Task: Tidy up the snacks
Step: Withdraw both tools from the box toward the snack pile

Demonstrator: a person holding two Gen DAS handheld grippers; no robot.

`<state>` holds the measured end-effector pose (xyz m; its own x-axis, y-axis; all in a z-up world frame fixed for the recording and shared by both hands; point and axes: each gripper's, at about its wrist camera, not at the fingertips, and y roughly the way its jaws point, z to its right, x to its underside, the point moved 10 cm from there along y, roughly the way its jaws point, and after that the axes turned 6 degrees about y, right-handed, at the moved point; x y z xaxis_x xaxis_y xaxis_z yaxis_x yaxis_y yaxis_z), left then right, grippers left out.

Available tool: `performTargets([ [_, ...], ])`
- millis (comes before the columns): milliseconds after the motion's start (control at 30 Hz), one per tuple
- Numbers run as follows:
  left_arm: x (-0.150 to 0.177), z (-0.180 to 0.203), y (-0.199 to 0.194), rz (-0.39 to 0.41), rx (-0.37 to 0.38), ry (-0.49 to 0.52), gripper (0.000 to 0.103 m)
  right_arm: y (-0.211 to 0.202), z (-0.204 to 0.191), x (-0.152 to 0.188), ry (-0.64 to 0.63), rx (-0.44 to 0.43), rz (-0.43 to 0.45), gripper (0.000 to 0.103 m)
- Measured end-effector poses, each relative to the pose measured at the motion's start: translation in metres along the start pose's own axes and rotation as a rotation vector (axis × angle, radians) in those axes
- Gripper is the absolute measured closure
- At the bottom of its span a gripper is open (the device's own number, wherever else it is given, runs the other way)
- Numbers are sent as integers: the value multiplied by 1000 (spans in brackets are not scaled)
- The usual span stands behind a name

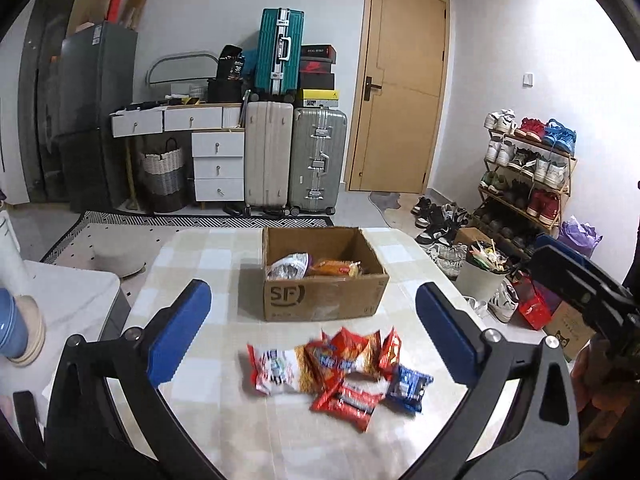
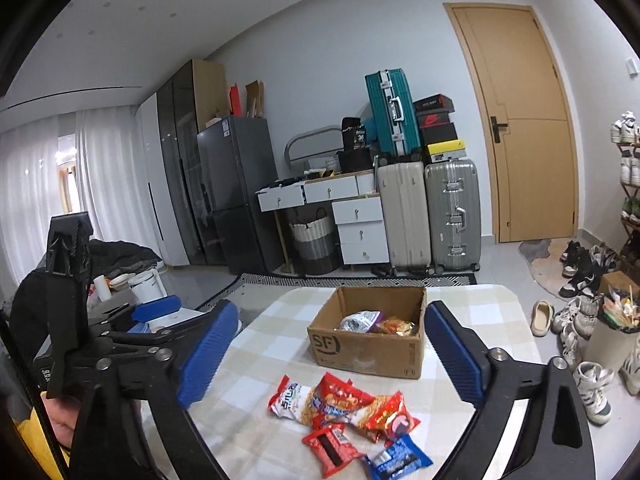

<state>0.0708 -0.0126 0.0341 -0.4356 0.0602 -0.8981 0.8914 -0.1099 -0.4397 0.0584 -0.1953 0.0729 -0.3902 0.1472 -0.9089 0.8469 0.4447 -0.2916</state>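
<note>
An open cardboard box [image 1: 324,300] [image 2: 360,356] stands on the checkered tablecloth [image 1: 200,264]. Inside it lie a silver-purple packet [image 1: 288,266] [image 2: 360,320] and an orange packet [image 1: 336,268] [image 2: 396,326]. In front of the box sits a loose pile of snack packets [image 1: 340,372] [image 2: 344,408], mostly red, with a blue packet [image 1: 408,388] [image 2: 396,460] at its right edge. My left gripper [image 1: 314,334] hovers open above the pile, nothing between its blue pads. My right gripper [image 2: 332,354] is also open and empty, over the pile's near side.
A white side table [image 1: 72,300] with stacked blue cups [image 1: 12,328] stands at the left. On the floor to the right are a full waste bin [image 1: 480,276], scattered shoes and a shoe rack [image 1: 524,176]. Suitcases [image 1: 296,160] and a drawer unit line the far wall.
</note>
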Motion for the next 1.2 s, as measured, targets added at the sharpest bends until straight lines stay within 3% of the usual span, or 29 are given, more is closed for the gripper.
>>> performTargets([
  [200,49,8,-13,-31,17,23,1,-11,9,36,5,24,-21,2],
  [500,112,2,13,-129,26,8,1,-1,30,88,28,59,-95,1],
  [1033,145,-25,93,-248,11,-45,1,44,56,129,96,65,-201,1],
  [1200,162,-19,121,-297,55,-58,1,59,66,147,89,74,-250,1],
])
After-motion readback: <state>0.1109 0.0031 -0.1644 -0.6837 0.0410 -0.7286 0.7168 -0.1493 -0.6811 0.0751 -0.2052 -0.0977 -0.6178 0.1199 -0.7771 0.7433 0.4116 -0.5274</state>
